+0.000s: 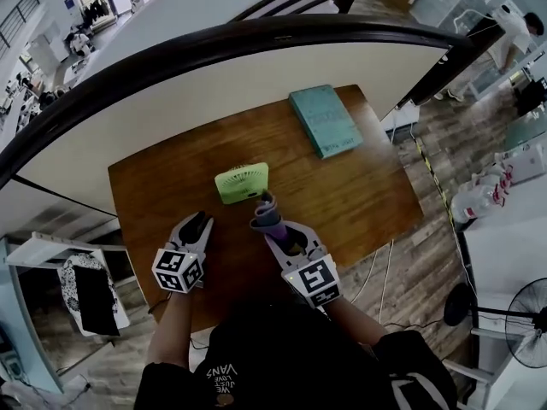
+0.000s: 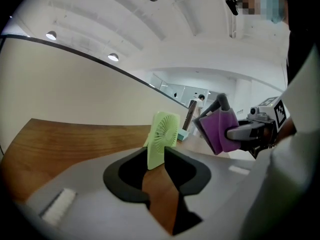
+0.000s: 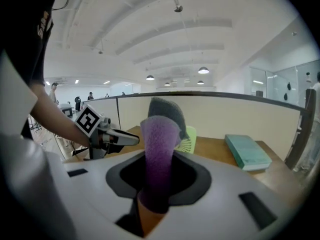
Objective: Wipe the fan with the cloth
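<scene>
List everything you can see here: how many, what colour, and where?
table: one, brown wood, against a cream partition
desk fan: one, light green, standing upright mid-table
cloth: one, purple and grey, clamped in the right gripper, near the desk fan
book: one, teal, lying at the table's far right
pedestal fan: one, dark grille, on the floor right of the table
left gripper: one, grey, jaws apart and empty, aimed at the desk fan
right gripper: one, grey, shut on the cloth

Head view looks down; gripper views share fan [image 2: 163,139].
</scene>
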The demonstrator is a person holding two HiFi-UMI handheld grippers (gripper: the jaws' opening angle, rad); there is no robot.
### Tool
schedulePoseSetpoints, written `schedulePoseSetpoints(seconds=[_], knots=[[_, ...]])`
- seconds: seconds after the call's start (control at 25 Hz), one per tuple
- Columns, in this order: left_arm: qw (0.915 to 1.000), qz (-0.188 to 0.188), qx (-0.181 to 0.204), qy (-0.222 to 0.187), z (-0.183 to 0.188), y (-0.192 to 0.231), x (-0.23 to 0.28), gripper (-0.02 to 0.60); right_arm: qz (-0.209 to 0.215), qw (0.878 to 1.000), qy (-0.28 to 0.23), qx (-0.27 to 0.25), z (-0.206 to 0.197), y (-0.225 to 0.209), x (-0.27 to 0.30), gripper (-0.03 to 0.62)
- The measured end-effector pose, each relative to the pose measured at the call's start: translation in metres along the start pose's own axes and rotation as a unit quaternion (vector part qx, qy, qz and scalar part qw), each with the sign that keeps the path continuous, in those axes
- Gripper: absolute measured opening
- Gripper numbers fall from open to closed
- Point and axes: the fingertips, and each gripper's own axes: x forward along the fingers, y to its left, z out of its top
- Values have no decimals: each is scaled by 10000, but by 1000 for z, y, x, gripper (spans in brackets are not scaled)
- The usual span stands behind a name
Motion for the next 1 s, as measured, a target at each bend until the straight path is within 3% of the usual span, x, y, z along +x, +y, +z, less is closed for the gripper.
schedulePoseSetpoints(seconds=[0.2,0.4,0.76,1.0], knots=[[9996,-89,192,188,-2,4,24,128,236,9997,-27,-84,-1,-3,12,103],[9983,-264,280,431,-7,7,46,178,338,9992,-112,174,2,-5,18,103],[9952,-508,461,699,-13,9,76,179,384,9988,-284,58,3,-9,25,103],[9933,-654,438,846,-23,5,86,178,470,9986,-111,-229,-9,-2,27,103]])
